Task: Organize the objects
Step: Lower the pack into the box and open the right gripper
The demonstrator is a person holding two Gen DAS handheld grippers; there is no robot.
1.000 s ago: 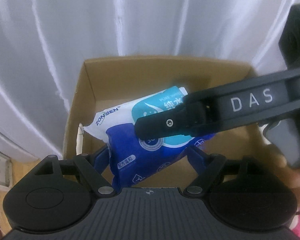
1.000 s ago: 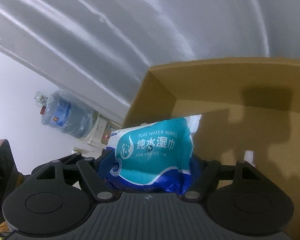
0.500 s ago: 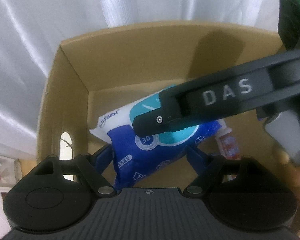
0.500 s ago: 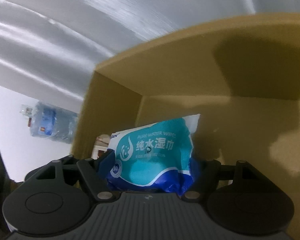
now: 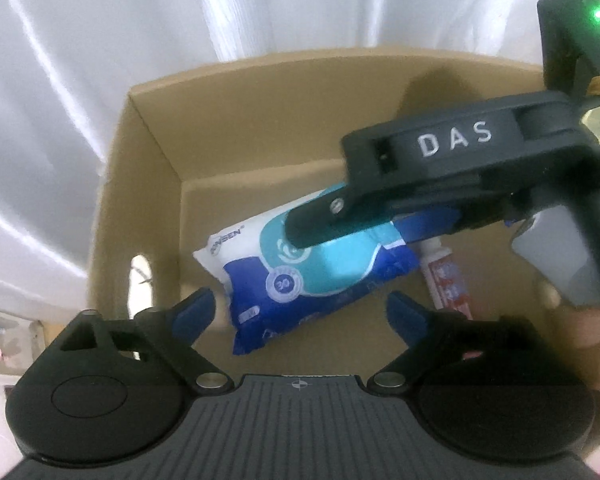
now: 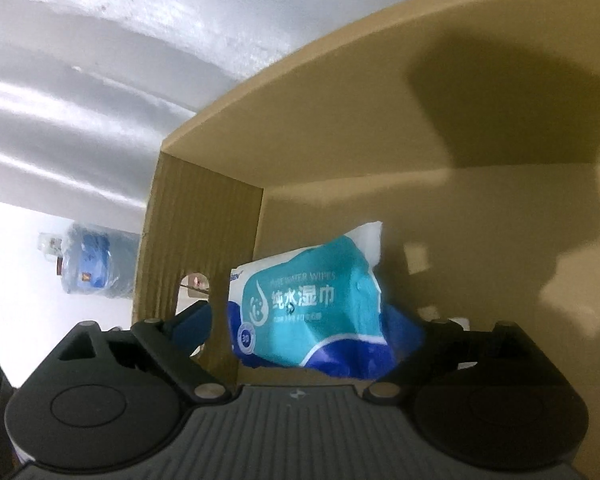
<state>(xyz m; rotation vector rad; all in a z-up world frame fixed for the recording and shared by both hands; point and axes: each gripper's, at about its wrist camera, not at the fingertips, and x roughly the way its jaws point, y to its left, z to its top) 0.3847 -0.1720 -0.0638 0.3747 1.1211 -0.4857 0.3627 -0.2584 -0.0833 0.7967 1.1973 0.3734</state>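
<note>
A blue and white pack of wet wipes [image 5: 312, 268] lies tilted inside an open cardboard box [image 5: 148, 216]. It also shows in the right wrist view [image 6: 308, 304], in the box [image 6: 340, 152]. My left gripper [image 5: 300, 314] is open above the box, its blue fingertips [image 5: 196, 312] apart on either side of the pack and clear of it. My right gripper [image 6: 312, 334] is open too, with the pack between its spread fingers. In the left wrist view the right gripper's black body [image 5: 440, 168] reaches in from the right over the pack.
A white and red tube [image 5: 446, 276] lies on the box floor right of the pack. White curtains [image 5: 180, 20] hang behind the box. A blue water jug [image 6: 94, 262] stands beyond the box's left wall. The left wall has a hand hole [image 5: 140, 276].
Both grippers lowered the pack into the box, then opened and let it go. The pack now rests lower in the box, and the tube beside it has come into view.
</note>
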